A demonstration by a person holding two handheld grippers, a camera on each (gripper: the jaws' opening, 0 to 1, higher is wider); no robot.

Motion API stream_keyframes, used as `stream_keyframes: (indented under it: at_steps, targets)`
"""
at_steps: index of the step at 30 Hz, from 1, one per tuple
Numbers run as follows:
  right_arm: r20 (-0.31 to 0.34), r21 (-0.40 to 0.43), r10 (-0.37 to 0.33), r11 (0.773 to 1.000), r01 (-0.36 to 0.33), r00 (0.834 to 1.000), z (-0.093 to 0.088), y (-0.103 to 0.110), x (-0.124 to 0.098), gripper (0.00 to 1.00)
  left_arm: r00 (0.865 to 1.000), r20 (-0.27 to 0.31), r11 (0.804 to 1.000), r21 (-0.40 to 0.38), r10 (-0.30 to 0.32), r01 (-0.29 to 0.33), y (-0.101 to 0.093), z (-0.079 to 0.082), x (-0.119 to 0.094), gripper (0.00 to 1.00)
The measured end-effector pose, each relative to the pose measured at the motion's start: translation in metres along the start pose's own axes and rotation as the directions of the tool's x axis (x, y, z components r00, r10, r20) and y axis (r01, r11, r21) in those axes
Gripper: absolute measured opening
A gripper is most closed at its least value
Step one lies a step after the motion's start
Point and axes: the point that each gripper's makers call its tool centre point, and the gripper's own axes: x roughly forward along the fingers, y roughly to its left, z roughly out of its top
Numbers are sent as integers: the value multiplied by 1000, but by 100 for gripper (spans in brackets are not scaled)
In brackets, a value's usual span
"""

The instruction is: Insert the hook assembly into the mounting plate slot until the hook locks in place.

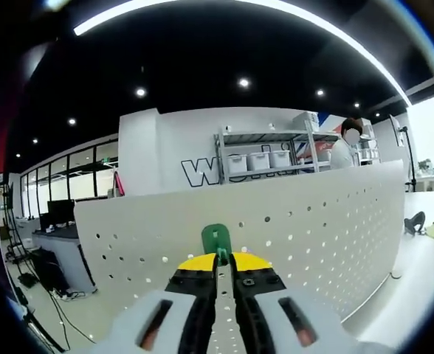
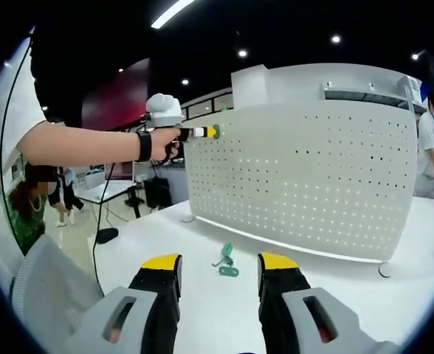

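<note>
A white perforated mounting plate (image 2: 298, 184) stands upright on the white table (image 2: 202, 310). In the left gripper view my left gripper (image 1: 224, 258) is shut on a green hook (image 1: 216, 239), held up against the plate (image 1: 276, 221) near its top edge. The right gripper view shows that same gripper (image 2: 211, 132) at the plate's upper left corner, held by a person's arm (image 2: 84, 144). My right gripper (image 2: 218, 267) hangs open above the table with nothing between its fingers. Beyond it two more green hooks (image 2: 226, 262) lie on the table in front of the plate.
A person (image 1: 344, 147) stands behind the plate near metal shelves (image 1: 265, 155) with white bins. Another person (image 2: 428, 147) is at the right edge. Desks with monitors (image 1: 58, 214) and cables lie left. A dark object (image 2: 106, 235) rests near the table's left edge.
</note>
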Motion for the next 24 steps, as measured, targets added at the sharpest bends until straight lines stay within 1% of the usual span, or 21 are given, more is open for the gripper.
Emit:
stream_keyframes:
  at_steps: [4, 7, 15, 18, 21, 22, 24]
  targets:
    - [7, -15, -5, 1000, 5, 1000, 5, 2, -2, 42, 1000, -1, 1000, 5, -18, 18, -2, 0, -6, 10]
    - [-14, -16, -4, 1000, 4, 1000, 1, 3, -2, 42, 1000, -7, 1000, 10, -27, 27, -3, -1, -10, 10]
    - [-23, -17, -4, 1000, 3, 1000, 0, 11, -3, 42, 998, 1, 998, 7, -62, 62, -10, -1, -28, 12]
    - [-28, -28, -5, 1000, 4, 1000, 1, 15, -2, 41, 996, -3, 995, -31, -94, 94, -16, -4, -37, 14]
    - [-22, -27, -2, 1000, 1, 1000, 3, 18, 0, 41, 993, 5, 992, -34, -118, 118, -22, -6, -47, 14]
    - [-23, -30, -3, 1000, 2, 1000, 3, 20, 1, 41, 992, -3, 992, -31, -125, 125, -24, -7, -51, 14]
    - [-19, -34, -1, 999, 0, 1000, 5, 23, 3, 41, 991, 3, 990, -42, -135, 135, -25, -8, -57, 15]
